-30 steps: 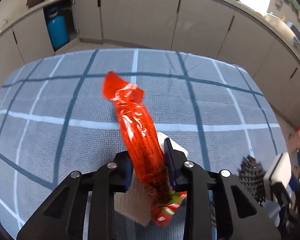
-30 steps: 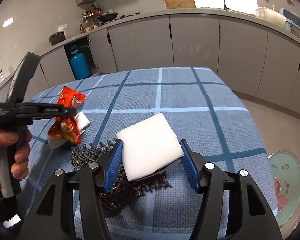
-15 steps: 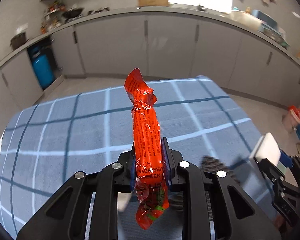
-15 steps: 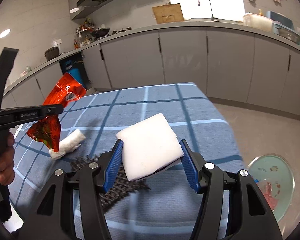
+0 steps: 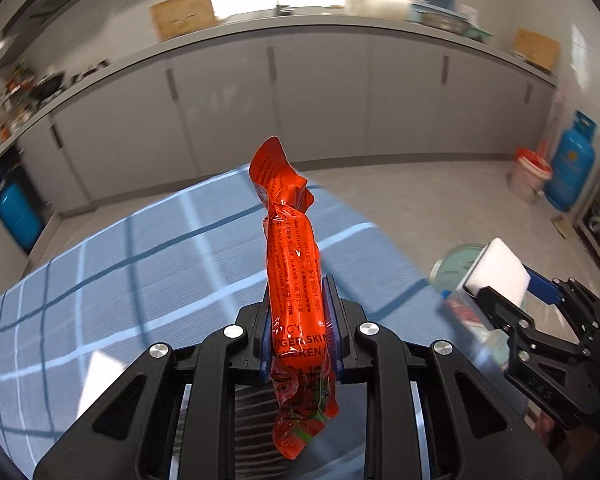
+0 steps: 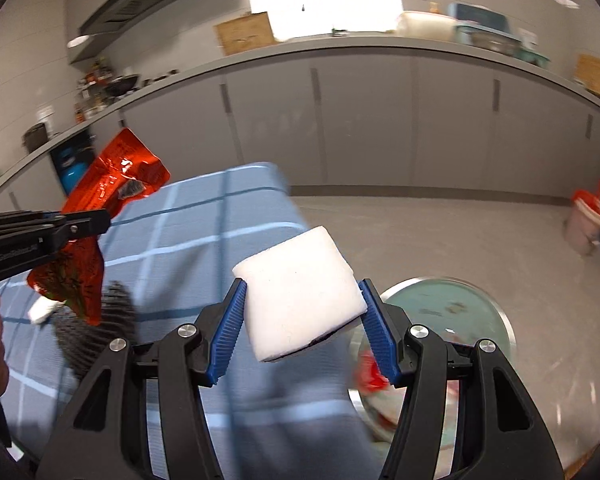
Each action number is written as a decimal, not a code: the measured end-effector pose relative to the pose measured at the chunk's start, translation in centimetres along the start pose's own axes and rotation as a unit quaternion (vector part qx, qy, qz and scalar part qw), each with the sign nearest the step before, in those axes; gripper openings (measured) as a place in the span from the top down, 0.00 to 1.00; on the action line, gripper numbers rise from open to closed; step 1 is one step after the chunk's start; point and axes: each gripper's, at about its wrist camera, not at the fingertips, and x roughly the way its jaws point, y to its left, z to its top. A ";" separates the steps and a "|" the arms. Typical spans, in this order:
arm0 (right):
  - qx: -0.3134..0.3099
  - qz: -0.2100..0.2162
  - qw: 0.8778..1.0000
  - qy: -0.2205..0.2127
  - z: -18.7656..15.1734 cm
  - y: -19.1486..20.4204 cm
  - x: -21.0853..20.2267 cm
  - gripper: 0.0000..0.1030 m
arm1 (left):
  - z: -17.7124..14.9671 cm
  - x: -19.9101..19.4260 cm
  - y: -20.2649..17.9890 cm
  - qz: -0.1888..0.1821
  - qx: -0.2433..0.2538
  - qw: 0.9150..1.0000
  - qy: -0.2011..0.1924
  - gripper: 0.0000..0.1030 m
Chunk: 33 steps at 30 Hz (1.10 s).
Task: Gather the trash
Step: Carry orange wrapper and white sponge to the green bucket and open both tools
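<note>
My left gripper (image 5: 298, 326) is shut on a crumpled red snack wrapper (image 5: 290, 248), which stands upright between its blue pads above the table. The same wrapper (image 6: 100, 204) shows at the left of the right wrist view, clamped in the left gripper. My right gripper (image 6: 302, 316) is shut on a white foam block (image 6: 300, 292), held over the table's right edge. In the left wrist view that foam block (image 5: 498, 270) shows at the right. On the floor below stands a round pale green bin (image 6: 456, 304) with red scraps inside.
The table wears a blue checked cloth (image 5: 140, 264). A black mesh pad (image 6: 96, 332) and a small white wad (image 6: 42, 312) lie on it. Grey cabinets (image 5: 320, 100) line the back wall. A blue gas cylinder (image 5: 570, 160) and a red-rimmed bucket (image 5: 530, 174) stand at the far right.
Both grippers have swung to the right with their loads, from over the cloth toward the table's right edge. The floor bin has come into fuller view.
</note>
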 end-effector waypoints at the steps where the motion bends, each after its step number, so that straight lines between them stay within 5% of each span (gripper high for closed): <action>1: 0.004 -0.010 1.000 0.001 -0.1 -0.9 0.1 0.44 | 0.3 0.4 -1.3 -0.009 0.009 1.000 0.001 0.78; 11: 0.043 -0.082 0.995 0.026 -1.8 -9.0 1.7 0.44 | 1.6 2.8 -10.3 -0.069 0.057 0.996 -0.002 0.78; 23: 0.074 -0.110 0.990 0.047 -4.0 -14.1 3.9 0.43 | 0.4 7.2 -17.3 -0.118 0.089 0.989 0.031 0.78; 27: 0.075 -0.109 0.990 0.050 -4.7 -15.0 5.2 0.28 | -0.1 8.7 -18.3 -0.123 0.098 0.986 0.049 0.77; 28: 0.079 -0.107 0.990 0.054 -4.9 -15.2 5.5 0.22 | -0.3 9.3 -18.3 -0.123 0.096 0.986 0.059 0.75; 30: 0.084 -0.115 0.988 0.058 -5.3 -15.6 5.9 0.21 | -0.5 9.7 -18.3 -0.118 0.094 0.987 0.061 0.55; 33: 0.093 -0.122 0.986 0.064 -5.9 -16.0 5.9 0.20 | -0.7 9.7 -18.3 -0.109 0.102 0.987 0.058 0.49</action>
